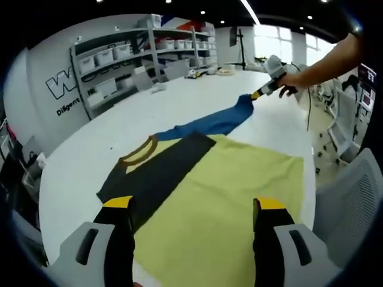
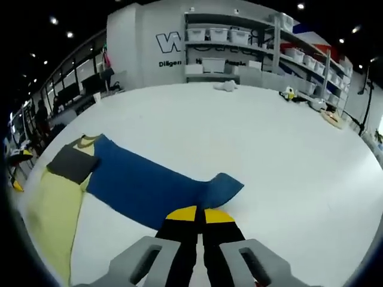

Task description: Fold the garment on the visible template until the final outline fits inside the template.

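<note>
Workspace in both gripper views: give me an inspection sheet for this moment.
Surface: large white table, mostly bare.
Job's things: garment lies flat, yellow body, dark panel near the brown collar; blue sleeve stretched out sideways. No template outline can be made out.
Clutter: small items at the far table edge, too small to identify.
Grippers: right gripper shut on the blue sleeve's cuff; left gripper open above the yellow body, holding nothing.
Cables: nothing seen.
Surroundings: shelving with white bins, a lettered wall, a grey chair.
</note>
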